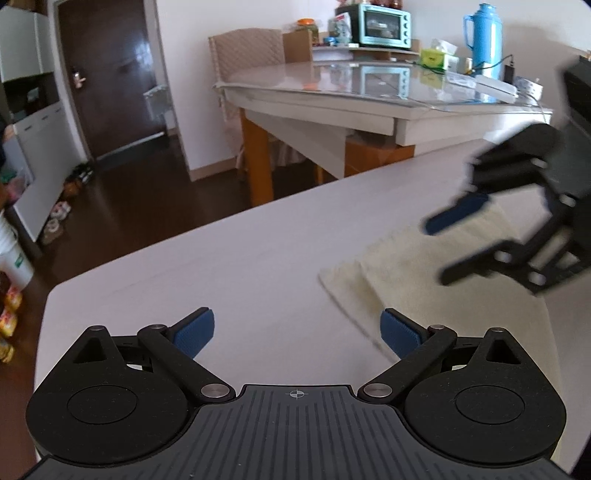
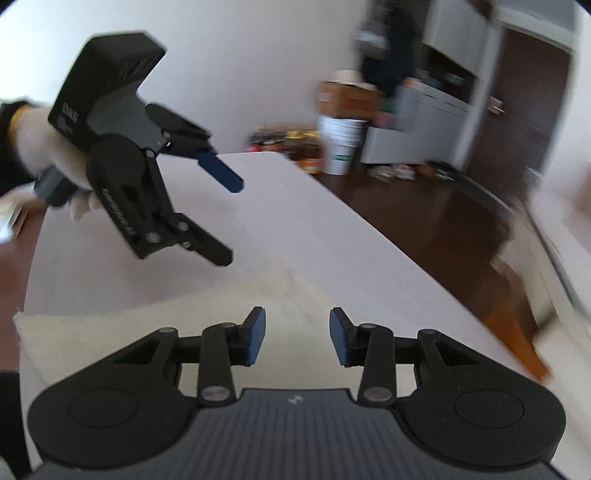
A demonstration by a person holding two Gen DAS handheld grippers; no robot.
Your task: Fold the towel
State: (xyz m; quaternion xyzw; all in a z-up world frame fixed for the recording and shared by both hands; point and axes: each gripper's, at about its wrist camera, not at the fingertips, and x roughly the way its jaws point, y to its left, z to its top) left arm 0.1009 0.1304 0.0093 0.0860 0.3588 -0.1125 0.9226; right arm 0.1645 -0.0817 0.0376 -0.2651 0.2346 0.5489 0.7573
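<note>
A cream towel (image 1: 424, 288) lies folded flat on the white table (image 1: 221, 266), its layered edges showing at its left side. My left gripper (image 1: 297, 332) is open and empty, held above the table just left of the towel. My right gripper (image 1: 439, 251) is open and empty, blurred, hovering above the towel at the right. In the right wrist view the towel (image 2: 155, 325) lies below my open right gripper (image 2: 297, 339), and the left gripper (image 2: 232, 221) hangs open above the table (image 2: 332, 229) to the upper left, held by a white-gloved hand.
A dining table (image 1: 332, 96) with a toaster oven (image 1: 384, 26), a blue thermos (image 1: 485, 37) and a tissue box stands behind. A brown door (image 1: 114, 74), white buckets (image 2: 341, 144) and floor clutter lie beyond the table's edge.
</note>
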